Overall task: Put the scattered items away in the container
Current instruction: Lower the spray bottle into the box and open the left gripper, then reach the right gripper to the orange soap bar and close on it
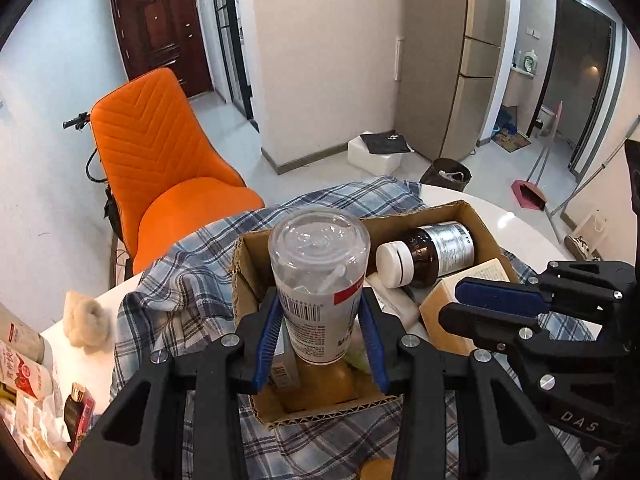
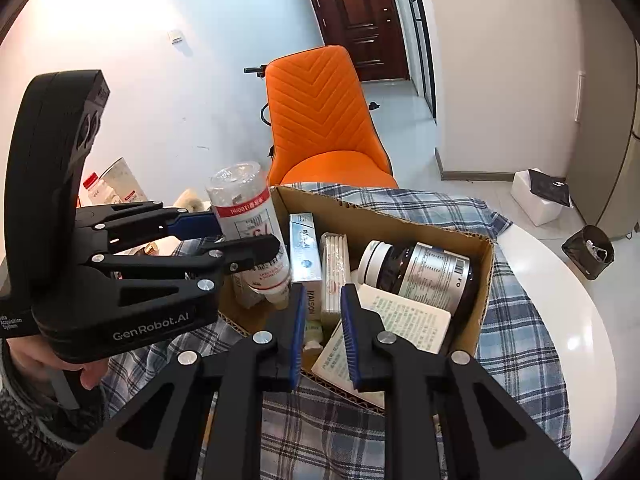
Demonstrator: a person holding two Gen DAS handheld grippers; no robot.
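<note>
A clear-capped white bottle is clamped between the pads of the left gripper, held tilted over the near-left corner of the cardboard box. The right gripper is held empty, jaws slightly parted, above the box's near edge.

A lived-in home, likely a flat's dining area. An orange padded chair stands at the round white bench, which is draped with a plaid cloth. Behind the chair is a dark wooden entrance door; right of it are a tall fridge, a bin and a dustpan.
</note>
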